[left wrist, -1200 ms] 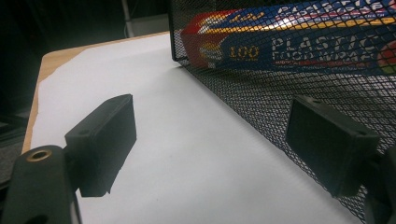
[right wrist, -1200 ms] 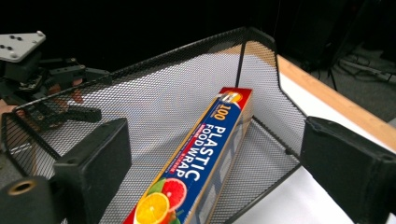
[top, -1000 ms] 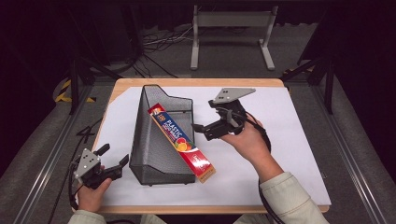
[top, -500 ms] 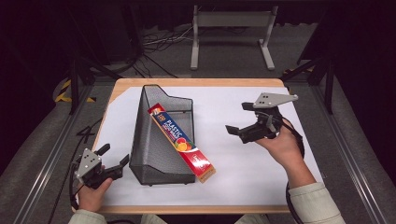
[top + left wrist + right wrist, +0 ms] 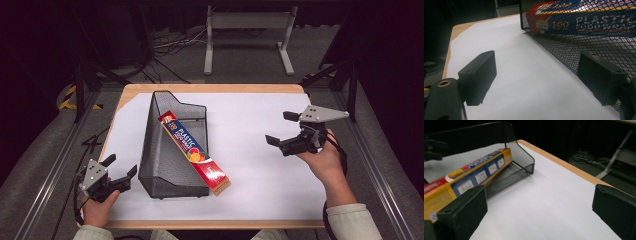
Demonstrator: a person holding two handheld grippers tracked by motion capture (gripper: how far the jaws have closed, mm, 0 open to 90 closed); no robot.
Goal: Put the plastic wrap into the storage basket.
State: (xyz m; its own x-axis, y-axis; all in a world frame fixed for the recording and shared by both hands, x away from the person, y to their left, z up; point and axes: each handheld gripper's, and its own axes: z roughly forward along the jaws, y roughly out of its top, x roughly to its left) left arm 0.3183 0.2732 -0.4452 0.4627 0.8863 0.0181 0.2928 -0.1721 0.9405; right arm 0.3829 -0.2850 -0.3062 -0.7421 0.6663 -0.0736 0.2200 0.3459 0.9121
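**Right gripper drawn back, wrap box left leaning in the mesh basket**

The plastic food wrap box (image 5: 196, 153) lies slantwise in the black mesh basket (image 5: 150, 150), its long axis running from about 11 o'clock, up inside the basket, to 5 o'clock, where the lower end juts past the low front wall onto the white paper (image 5: 260, 130).

From the right gripper (image 5: 282, 131) the box lies at roughly 9 o'clock, well apart; its jaws are spread wide with nothing between them. The left gripper (image 5: 120, 169), also released and empty, sits at the table's 7 o'clock corner, just beside the basket's left wall, and is probably the nearer of the two.

A second ago the right gripper was close above the box; it has since withdrawn toward 3 o'clock. Box, basket and left gripper have not shifted.
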